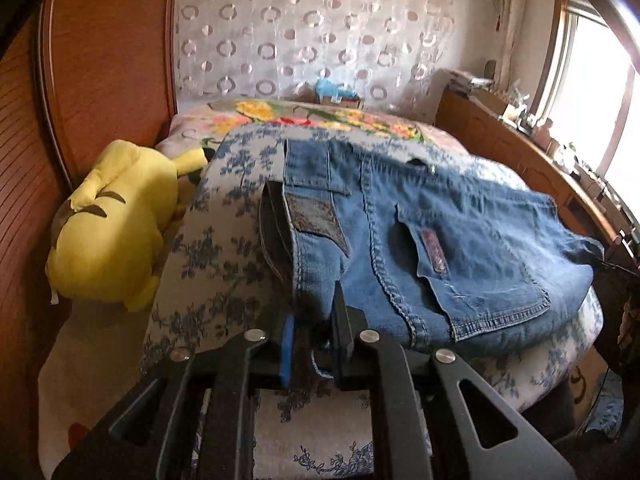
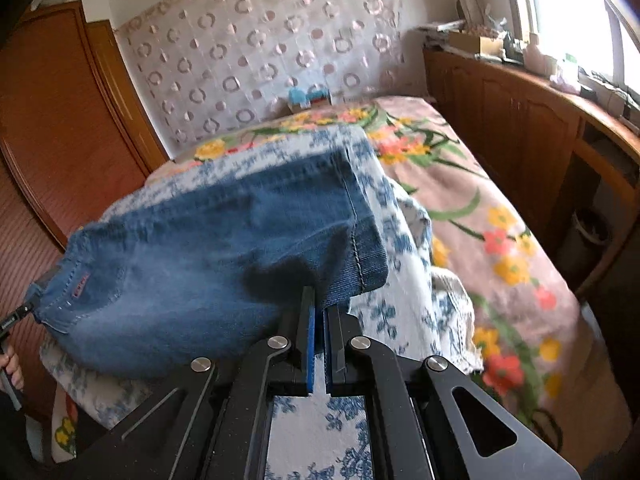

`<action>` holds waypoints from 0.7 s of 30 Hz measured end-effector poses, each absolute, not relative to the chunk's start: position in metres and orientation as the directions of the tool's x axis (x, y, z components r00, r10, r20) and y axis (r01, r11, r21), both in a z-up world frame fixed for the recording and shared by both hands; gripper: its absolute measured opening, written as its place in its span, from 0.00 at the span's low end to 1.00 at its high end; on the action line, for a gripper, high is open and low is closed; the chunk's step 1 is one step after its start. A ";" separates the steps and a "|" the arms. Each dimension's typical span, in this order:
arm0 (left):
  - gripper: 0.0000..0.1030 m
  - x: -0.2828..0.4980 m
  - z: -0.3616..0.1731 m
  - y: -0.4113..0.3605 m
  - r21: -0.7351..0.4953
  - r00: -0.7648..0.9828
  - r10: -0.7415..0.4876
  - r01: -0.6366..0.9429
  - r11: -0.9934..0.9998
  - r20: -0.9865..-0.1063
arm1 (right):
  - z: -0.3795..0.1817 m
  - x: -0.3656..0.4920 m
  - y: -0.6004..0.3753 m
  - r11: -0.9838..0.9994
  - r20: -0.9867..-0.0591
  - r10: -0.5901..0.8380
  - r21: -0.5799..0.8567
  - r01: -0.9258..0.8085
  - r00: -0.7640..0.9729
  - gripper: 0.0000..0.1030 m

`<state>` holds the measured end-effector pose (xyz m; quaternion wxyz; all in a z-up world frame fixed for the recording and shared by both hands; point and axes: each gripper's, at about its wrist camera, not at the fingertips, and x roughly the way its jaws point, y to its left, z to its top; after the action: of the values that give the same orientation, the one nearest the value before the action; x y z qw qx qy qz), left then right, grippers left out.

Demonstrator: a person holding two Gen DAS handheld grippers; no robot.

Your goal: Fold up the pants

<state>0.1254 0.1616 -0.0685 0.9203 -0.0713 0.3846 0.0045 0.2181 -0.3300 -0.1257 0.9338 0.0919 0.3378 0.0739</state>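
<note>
left gripper (image 1: 316,320): jaws nearly together, pinching a bunched fold of the jeans (image 1: 420,248) at the waist end, beside the back pocket (image 1: 476,276) with its small red tab.
right gripper (image 2: 319,312): blue pads pressed together on the hem corner of the jeans leg (image 2: 352,240).
jeans: blue denim, folded over, held out between both grippers just above the blue floral cloth (image 1: 224,216); whether the middle rests on the cloth i cannot tell.
containers: small box (image 1: 340,100) at the far edge of the bed with something blue in it; contents too blurred to name.
surface: bed with a pink flowered bedspread (image 2: 480,208); blue floral cloth laid over its near part.
beside bed: yellow plush toy (image 1: 108,224) lying against the wooden wardrobe (image 1: 108,60).
room: patterned curtain with ring shapes (image 1: 304,28) at the back wall, wooden cabinet (image 2: 512,120) along the window side with clutter on top, bright window (image 1: 592,80).
pose: both grippers angle downward toward the bed; a hand (image 2: 12,368) shows at the left edge of the right wrist view, on the handle of the left gripper.
</note>
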 end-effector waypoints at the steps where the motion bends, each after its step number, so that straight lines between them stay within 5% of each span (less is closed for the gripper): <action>1: 0.18 0.125 -0.070 0.160 -0.126 0.693 -0.046 -0.065 0.990 -0.719 | -0.127 0.222 -0.330 0.973 -0.629 0.200 0.220 -0.075 0.751 0.02; 12: 0.79 0.114 -0.046 0.153 -0.145 0.739 -0.069 -0.040 0.989 -0.670 | -0.130 0.217 -0.334 0.964 -0.630 0.210 0.261 -0.051 0.748 0.22; 21: 0.81 0.134 -0.034 0.115 -0.101 0.753 -0.090 0.032 0.994 -0.652 | -0.130 0.207 -0.336 0.963 -0.618 0.196 0.267 -0.032 0.762 0.33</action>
<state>0.1343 0.1153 -0.0338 0.9352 -0.0416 0.3501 -0.0326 0.2072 -0.3361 -0.1302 0.9307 0.1210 0.3398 0.0612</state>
